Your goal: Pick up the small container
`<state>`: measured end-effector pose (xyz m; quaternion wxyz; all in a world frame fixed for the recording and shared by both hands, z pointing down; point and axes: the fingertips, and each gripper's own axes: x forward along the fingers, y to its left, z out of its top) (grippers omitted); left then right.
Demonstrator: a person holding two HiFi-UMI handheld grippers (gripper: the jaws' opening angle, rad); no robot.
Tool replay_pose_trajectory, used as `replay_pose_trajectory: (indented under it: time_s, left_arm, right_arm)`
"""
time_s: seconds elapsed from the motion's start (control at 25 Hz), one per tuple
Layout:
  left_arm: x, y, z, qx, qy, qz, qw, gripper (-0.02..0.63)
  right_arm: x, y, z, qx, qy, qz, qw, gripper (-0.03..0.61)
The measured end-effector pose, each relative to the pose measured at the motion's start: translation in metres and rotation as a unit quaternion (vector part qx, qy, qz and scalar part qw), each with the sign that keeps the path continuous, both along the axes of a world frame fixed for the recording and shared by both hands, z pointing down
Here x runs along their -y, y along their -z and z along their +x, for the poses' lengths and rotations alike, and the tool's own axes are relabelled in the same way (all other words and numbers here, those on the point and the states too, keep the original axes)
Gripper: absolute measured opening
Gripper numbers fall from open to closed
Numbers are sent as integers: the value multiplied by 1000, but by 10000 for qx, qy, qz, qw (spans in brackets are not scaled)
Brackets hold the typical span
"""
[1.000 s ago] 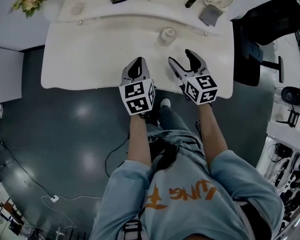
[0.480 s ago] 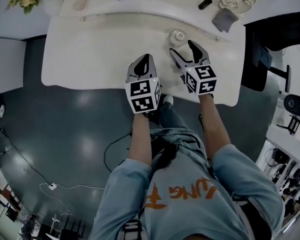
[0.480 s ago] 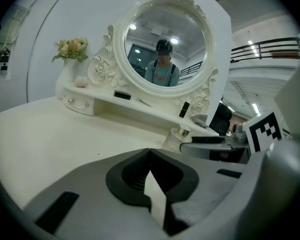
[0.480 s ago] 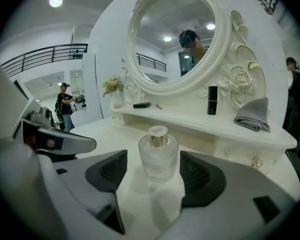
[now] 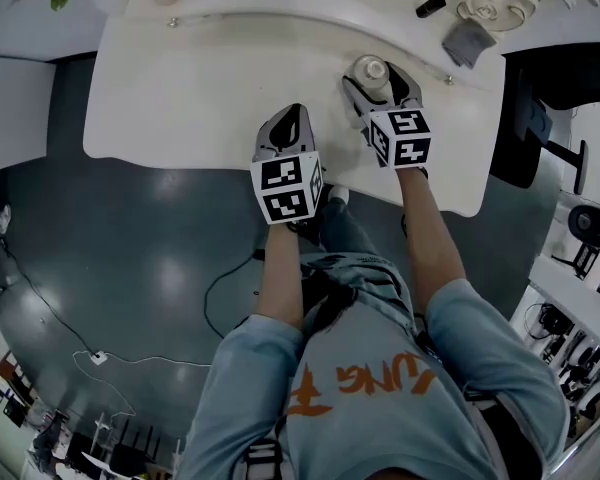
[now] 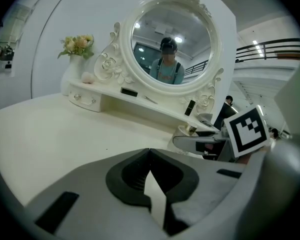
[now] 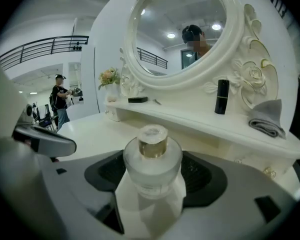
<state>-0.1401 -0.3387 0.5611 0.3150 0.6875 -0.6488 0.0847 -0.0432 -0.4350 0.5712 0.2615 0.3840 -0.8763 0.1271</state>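
White dressing table (image 5: 180,88), oval mirror (image 6: 171,41), flowers (image 6: 77,45), grey cloth (image 7: 265,118), black tube (image 7: 221,96).

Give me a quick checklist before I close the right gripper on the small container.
1. Small container between the right gripper's jaws: ok.
2. Jaws apart, one on each side of the container: ok.
3. Pads touching the glass: cannot tell.
4. Container upright on the table: ok.
5. Left gripper shut, empty and off to the side of the container: ok.
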Motion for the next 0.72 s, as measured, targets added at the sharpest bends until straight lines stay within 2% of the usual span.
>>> replay_pose_trajectory:
  time_s: [0.16,0.44,0.56,0.72]
  left_arm:
    - [-6,4,-5,41,46,18,10000,21]
    - [-18,17,-12,84,80,149,9998,21]
    - [-22,23,-17,109,77,210,9997,21]
    - [-21,44,-20,193,64,426,9989,21]
  right_arm:
    - [5,-5,-3,137,-253,-100,9995,327]
    - [-1,-6,2,-79,-579,-320,9978,328]
    - [-14,-1,1,95,-817,-465,9955,328]
    - [-37,26,-4,464,-849,-385,9946,328]
